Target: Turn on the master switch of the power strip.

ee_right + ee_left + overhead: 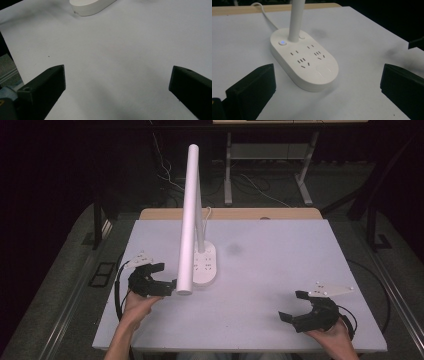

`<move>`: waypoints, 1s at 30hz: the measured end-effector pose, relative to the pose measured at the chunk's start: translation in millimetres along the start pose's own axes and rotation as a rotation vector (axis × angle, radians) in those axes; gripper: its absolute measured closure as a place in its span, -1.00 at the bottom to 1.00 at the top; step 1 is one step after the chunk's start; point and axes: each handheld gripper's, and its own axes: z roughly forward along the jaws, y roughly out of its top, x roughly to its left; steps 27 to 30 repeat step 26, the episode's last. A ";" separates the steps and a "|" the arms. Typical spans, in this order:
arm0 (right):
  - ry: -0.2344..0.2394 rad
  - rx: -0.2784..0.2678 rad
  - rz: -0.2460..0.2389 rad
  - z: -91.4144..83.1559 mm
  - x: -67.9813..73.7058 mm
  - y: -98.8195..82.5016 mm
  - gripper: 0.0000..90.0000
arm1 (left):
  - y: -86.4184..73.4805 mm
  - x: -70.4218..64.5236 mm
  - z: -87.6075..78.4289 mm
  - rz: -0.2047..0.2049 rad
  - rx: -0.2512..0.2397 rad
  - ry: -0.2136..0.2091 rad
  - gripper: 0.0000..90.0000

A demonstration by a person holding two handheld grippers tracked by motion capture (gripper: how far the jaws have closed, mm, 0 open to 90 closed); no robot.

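A white desk lamp with an oval plastic base (205, 265) is standing on the pale grey rectangular tabletop (280, 270), left of its middle and nearer the far edge than the near one. The base is carrying several socket openings on its upper face and a small round button glowing blue (282, 42) beside the foot of the white upright stem (295, 20). A long white tubular lamp head (187, 220) is reaching from above the far edge toward the near-left part of the tabletop, its rounded end hanging over the surface just beside the left gripper. A white cord (265, 15) is running from the back of the base toward the far edge.

The left gripper (162, 277), black with a grey plate on top, is being held by the person's left hand (136, 307) near the left edge, just beside the base. Its jaws are standing wide apart and grasping nothing; in the left gripper view the base is lying ahead between them, apart from both.

The right gripper (294, 306) is being held by the right hand (334, 336) toward the near-right corner, well apart from the lamp. Its jaws are likewise spread wide over bare tabletop, with an end of the base (91, 6) lying far ahead in the right gripper view.
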 end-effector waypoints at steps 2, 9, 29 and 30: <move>0.000 0.000 -0.002 0.2 0.1 -0.1 -1.00 | -4.3 -2.3 0.3 0.005 0.005 -0.005 -1.00; 0.002 0.002 0.000 0.8 0.8 -0.3 -1.00 | -17.9 -10.8 0.4 0.018 0.016 -0.029 -1.00; 0.010 0.001 0.004 -0.2 1.6 -1.9 -1.00 | -48.1 -25.8 3.3 0.060 0.081 -0.093 -1.00; 0.010 0.001 0.004 -0.2 1.6 -1.9 -1.00 | -48.1 -25.8 3.3 0.060 0.081 -0.093 -1.00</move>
